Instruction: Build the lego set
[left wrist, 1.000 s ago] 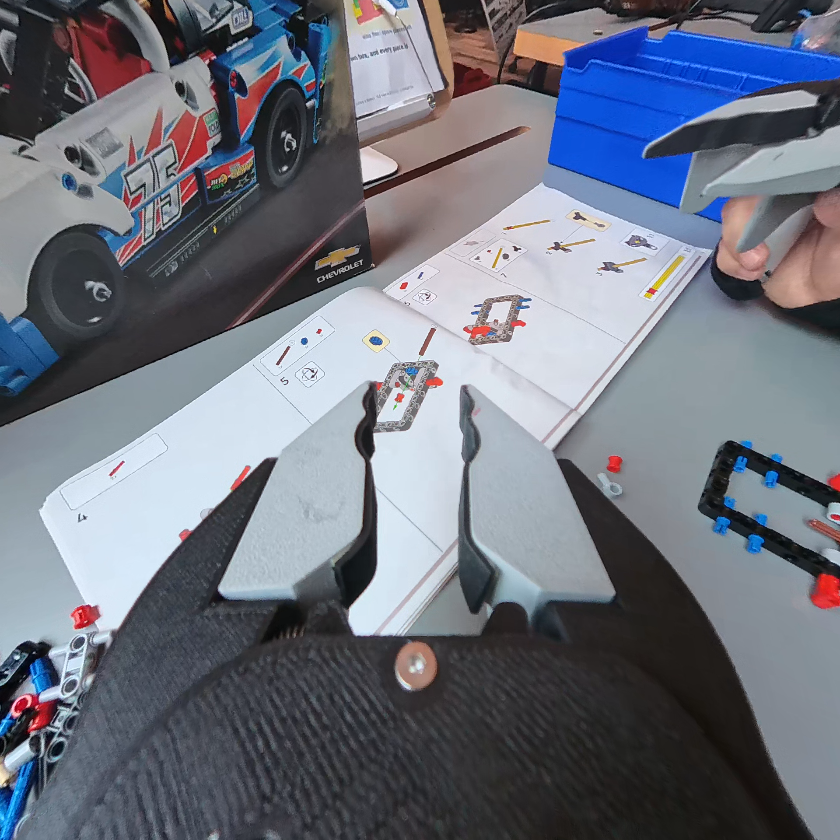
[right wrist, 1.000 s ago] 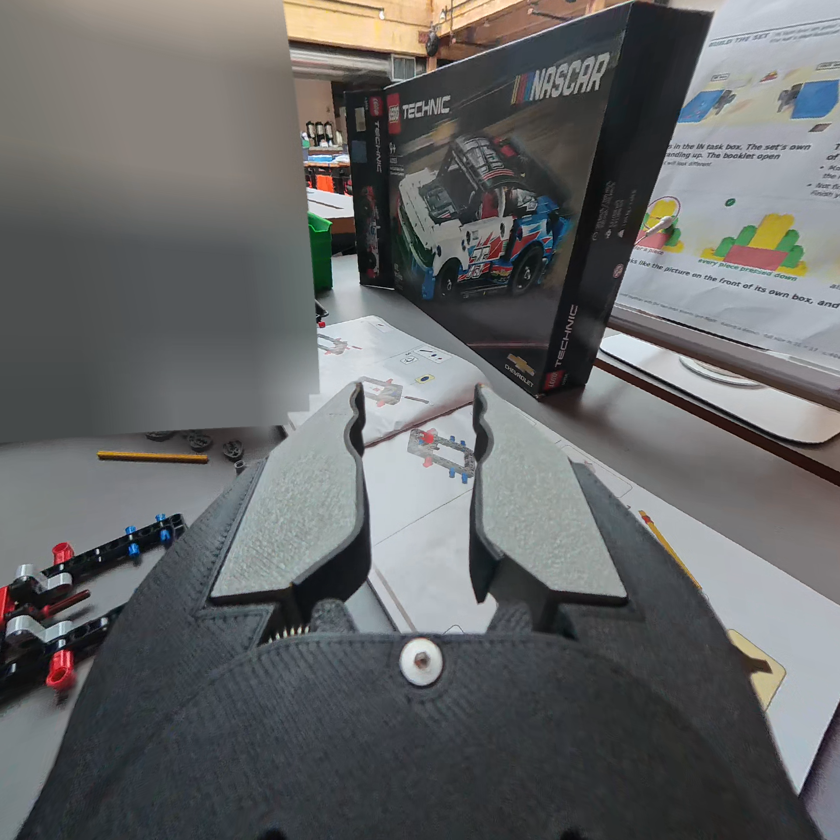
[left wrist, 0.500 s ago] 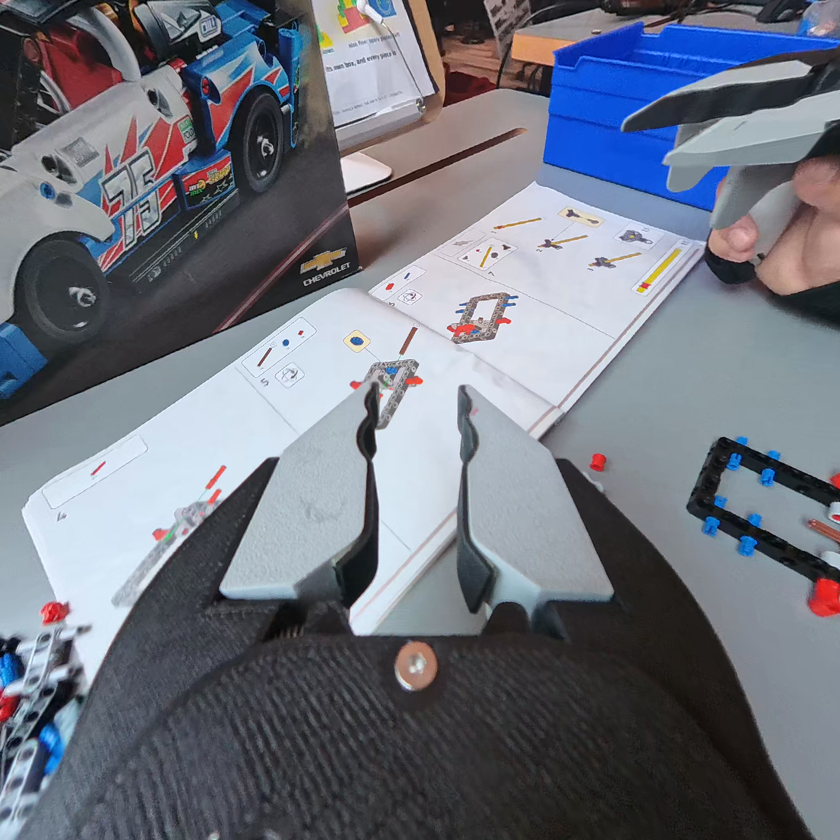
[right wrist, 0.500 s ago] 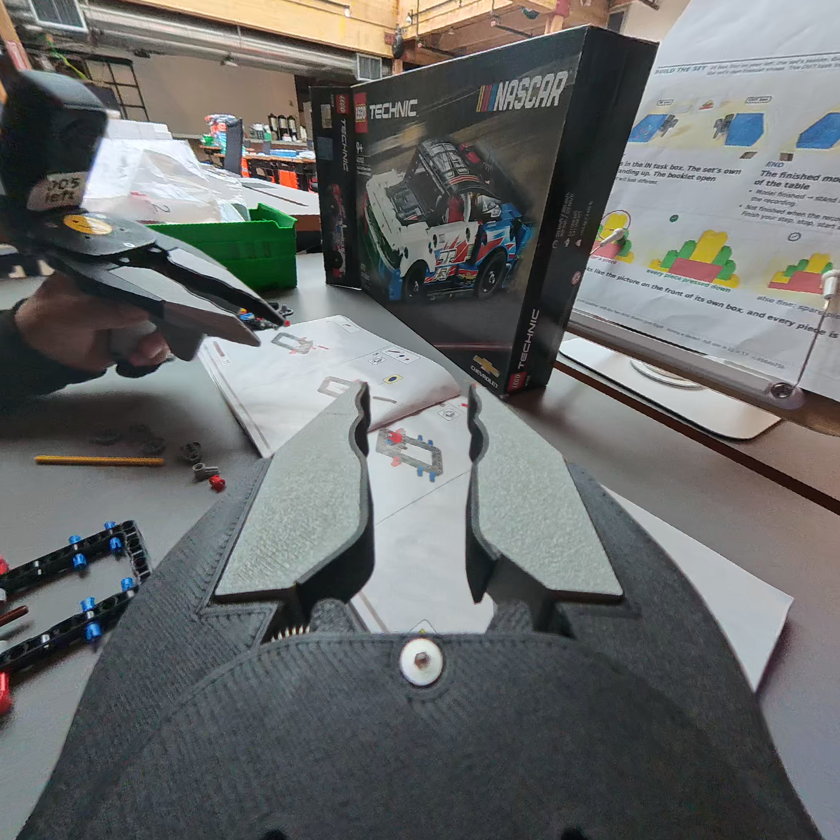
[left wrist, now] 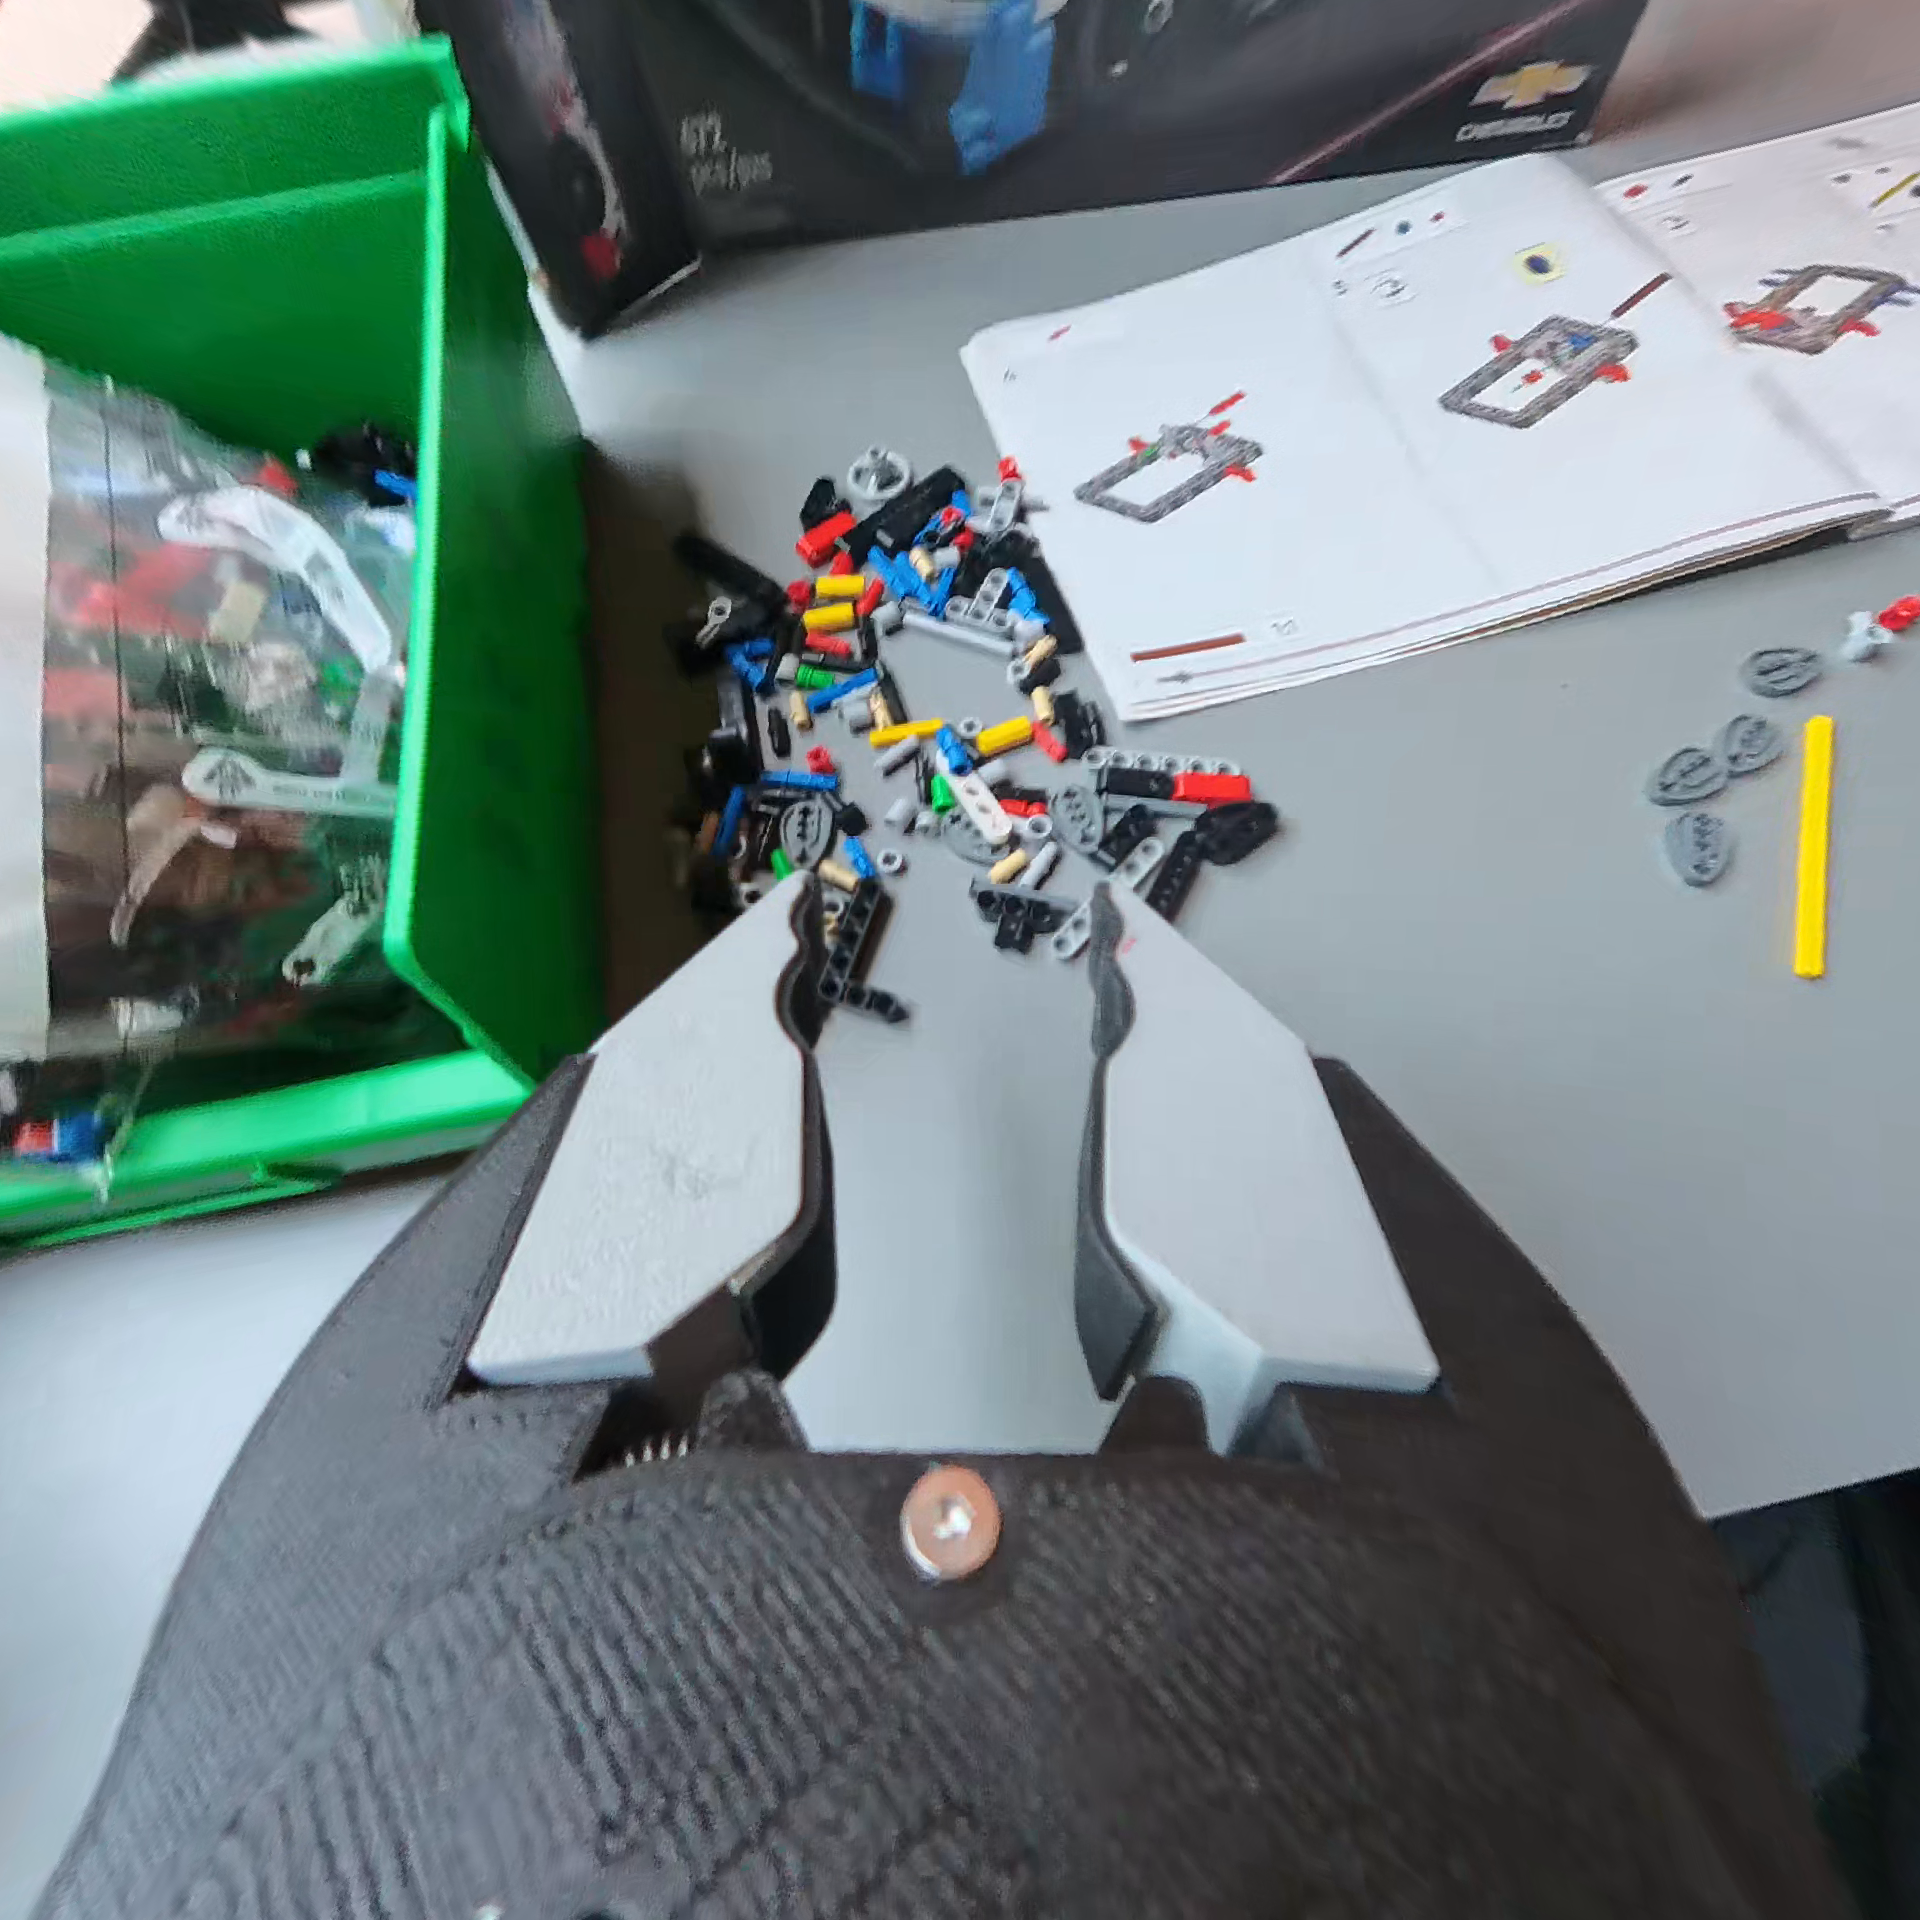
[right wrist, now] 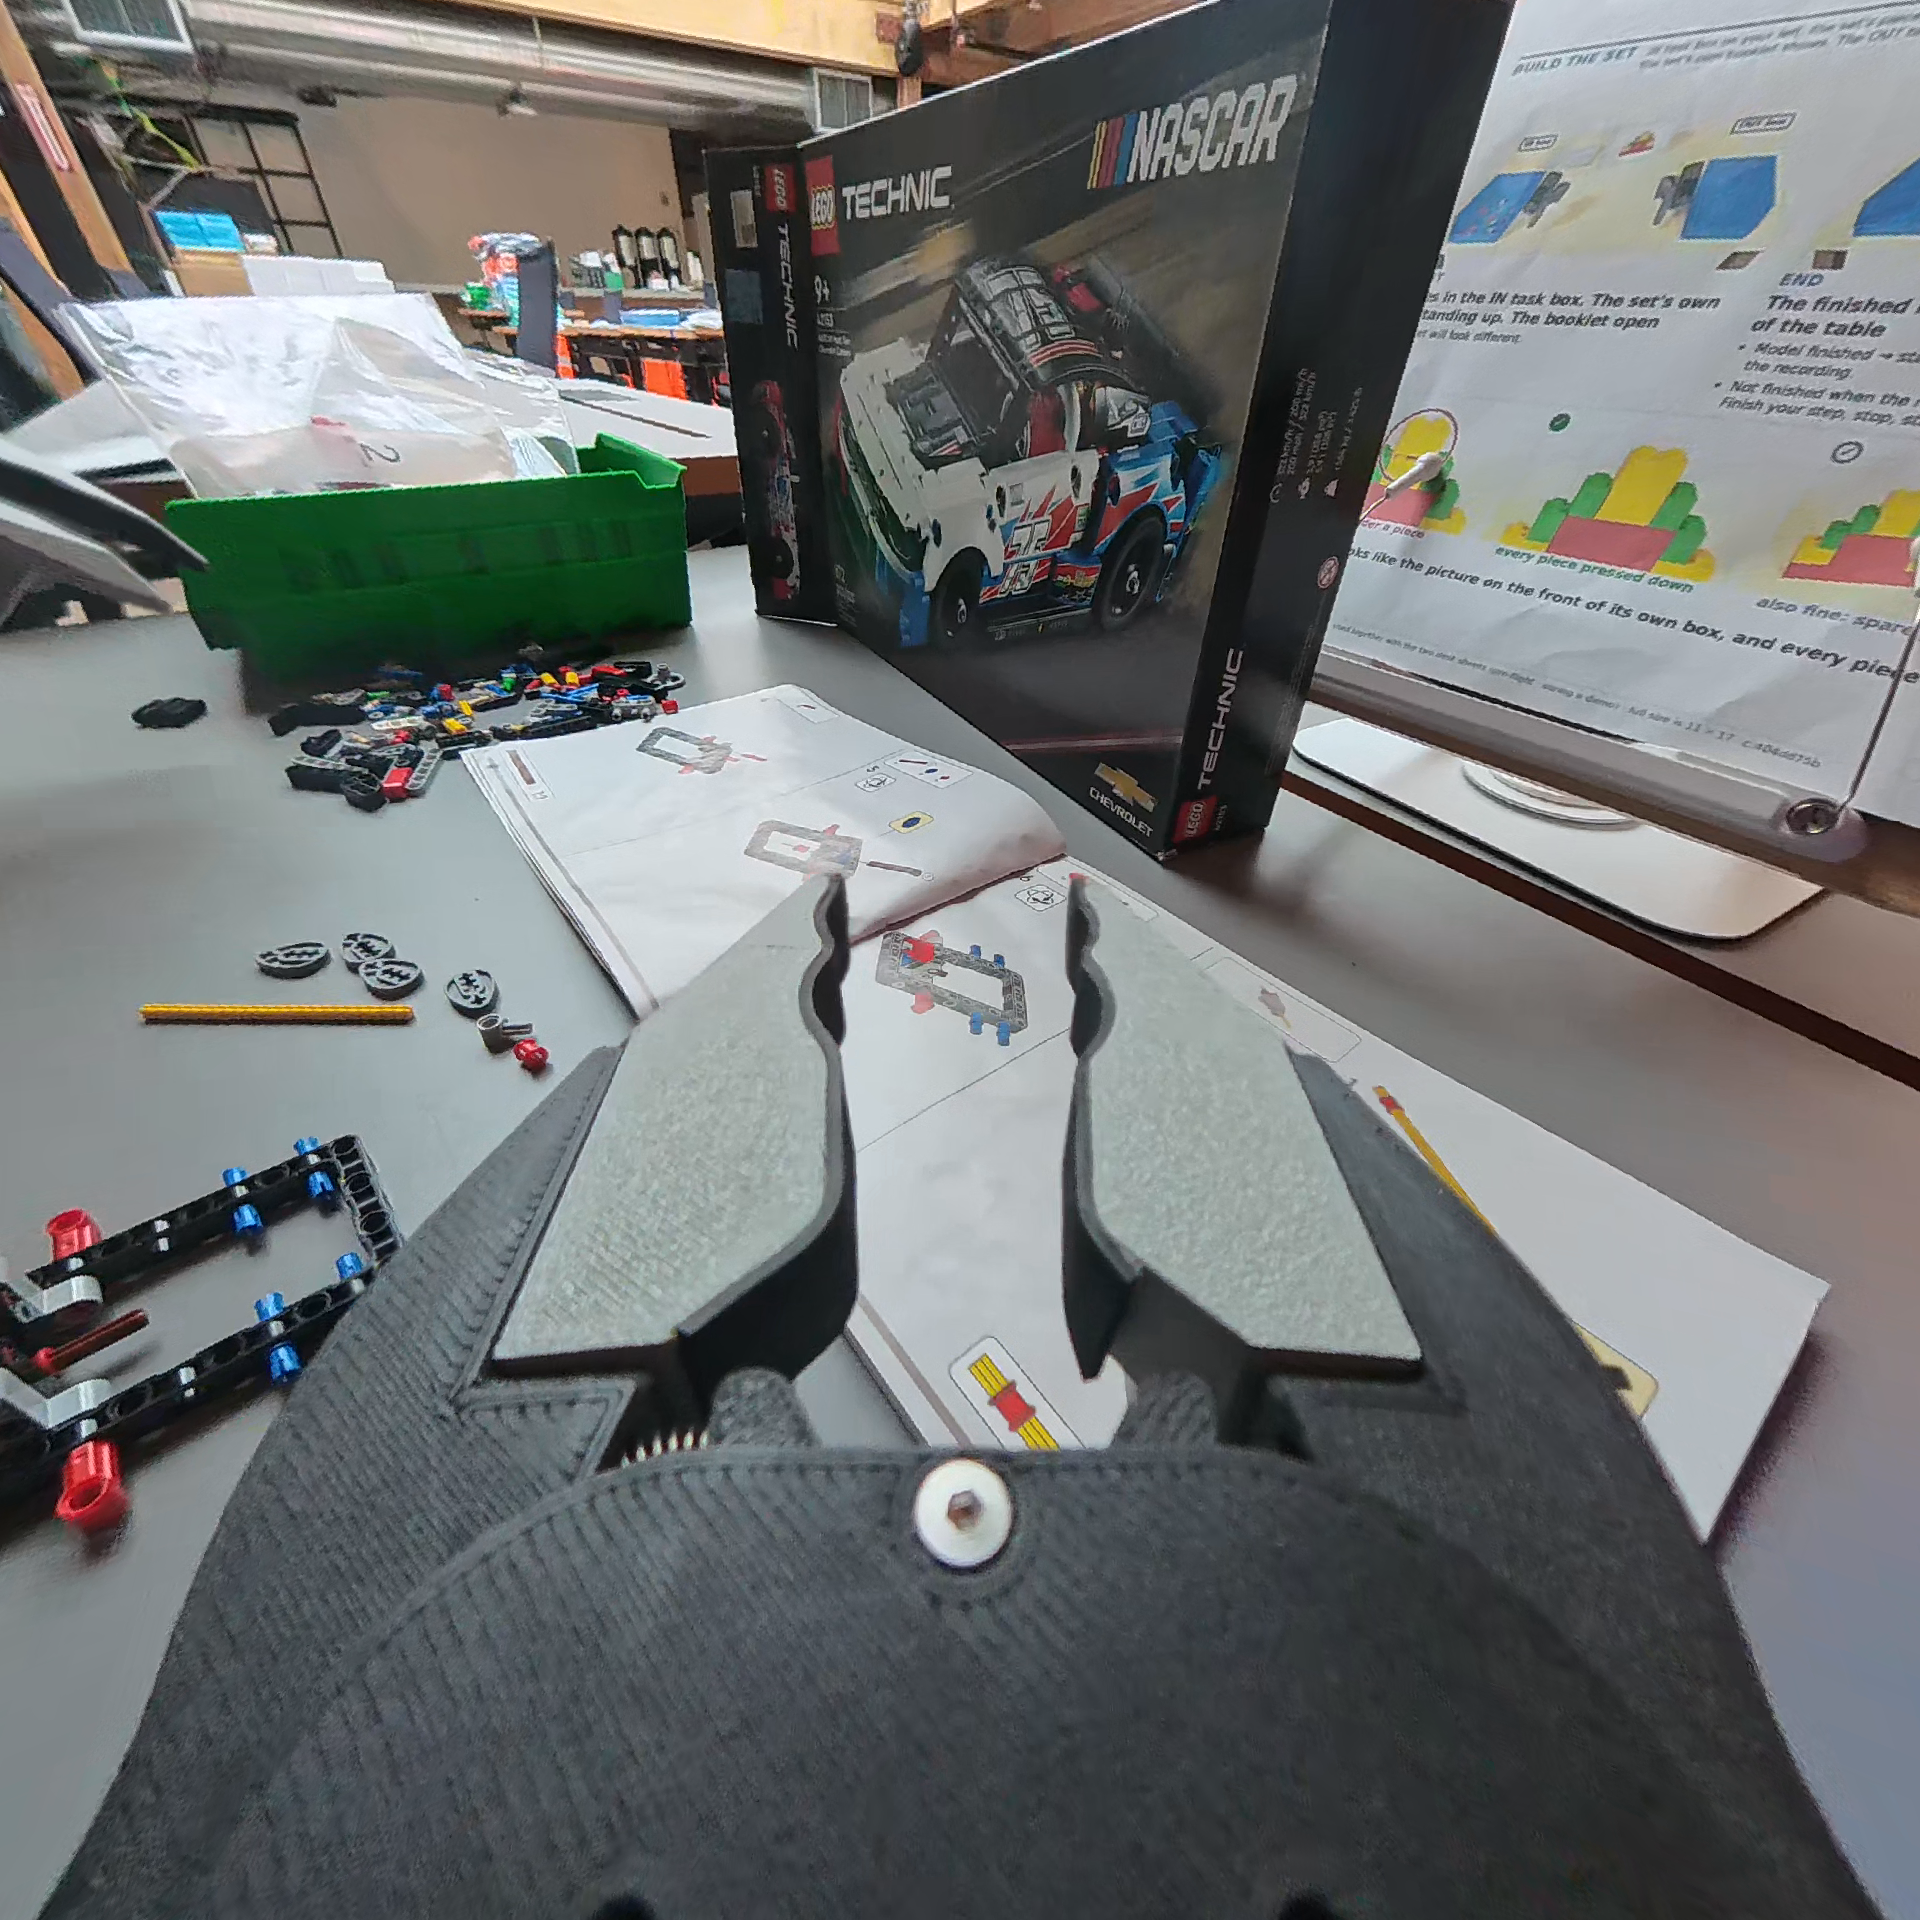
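Note:
A pile of small loose lego pieces (left wrist: 914, 727) lies on the grey table beside a green bin (left wrist: 468, 623). My left gripper (left wrist: 951, 894) is open and empty, its tips at the near edge of the pile. My right gripper (right wrist: 954, 888) is open and empty above the open instruction booklet (right wrist: 727, 790). A black lego frame with blue pins and red ends (right wrist: 208, 1278) lies left of the right gripper. A yellow axle (right wrist: 275, 1013) and several grey discs (right wrist: 364, 956) lie beyond it. The pile also shows in the right wrist view (right wrist: 468, 717).
The green bin (right wrist: 436, 561) holds clear bags of parts (left wrist: 208, 727). The set's box (right wrist: 1039, 468) stands behind the booklet (left wrist: 1455, 499). A printed sheet on a stand (right wrist: 1662, 364) is at the right. A small red piece (right wrist: 530, 1055) lies near the discs. Spacing between my two grippers at the tips: around 45 cm. The right tips stand about 15 cm off the small red piece (right wrist: 530, 1055).
My left gripper swung left and down from the booklet to the loose pile and opened wider. My right gripper opened wider and stayed over the booklet.

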`<act>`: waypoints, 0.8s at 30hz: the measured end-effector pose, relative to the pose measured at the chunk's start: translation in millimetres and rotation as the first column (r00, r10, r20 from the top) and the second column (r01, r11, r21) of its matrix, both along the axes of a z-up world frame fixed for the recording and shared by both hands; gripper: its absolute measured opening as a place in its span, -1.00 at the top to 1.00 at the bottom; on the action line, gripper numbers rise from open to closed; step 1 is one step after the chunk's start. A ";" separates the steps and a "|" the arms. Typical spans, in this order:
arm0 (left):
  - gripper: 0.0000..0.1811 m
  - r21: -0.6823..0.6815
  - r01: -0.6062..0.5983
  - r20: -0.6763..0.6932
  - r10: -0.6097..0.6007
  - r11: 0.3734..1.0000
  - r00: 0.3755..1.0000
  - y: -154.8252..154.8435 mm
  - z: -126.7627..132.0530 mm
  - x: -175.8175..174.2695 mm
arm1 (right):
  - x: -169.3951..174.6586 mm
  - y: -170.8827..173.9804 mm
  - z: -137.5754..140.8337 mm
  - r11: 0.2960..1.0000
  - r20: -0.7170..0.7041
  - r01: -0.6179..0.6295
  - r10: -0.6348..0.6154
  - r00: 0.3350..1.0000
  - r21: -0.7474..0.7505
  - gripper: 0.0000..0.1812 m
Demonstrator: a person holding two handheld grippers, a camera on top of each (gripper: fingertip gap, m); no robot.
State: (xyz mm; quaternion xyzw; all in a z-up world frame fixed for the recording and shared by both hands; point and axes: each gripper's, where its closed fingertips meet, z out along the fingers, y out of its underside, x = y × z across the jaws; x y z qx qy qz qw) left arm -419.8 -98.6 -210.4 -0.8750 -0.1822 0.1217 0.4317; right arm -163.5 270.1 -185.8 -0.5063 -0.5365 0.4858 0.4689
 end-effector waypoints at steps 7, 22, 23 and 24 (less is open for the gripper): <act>0.68 -0.017 0.013 0.094 -0.011 1.000 0.995 18.1 -31.3 1.9 | -3.6 -4.6 -2.4 0.999 0.010 -0.033 0.033 0.999 -0.017 0.58; 0.71 -0.222 -0.009 0.127 0.038 0.975 0.991 41.7 -68.7 -26.8 | -6.7 -8.2 -2.2 0.998 0.008 -0.053 0.053 0.999 -0.030 0.60; 0.71 -0.235 -0.002 0.121 0.032 0.972 0.992 44.4 -70.8 -26.8 | -6.6 -8.3 -1.8 0.998 0.006 -0.053 0.053 0.999 -0.028 0.60; 0.70 -0.249 0.005 0.112 0.023 0.968 0.993 47.1 -72.6 -26.6 | -6.4 -8.2 -1.4 0.998 0.005 -0.051 0.051 0.999 -0.025 0.60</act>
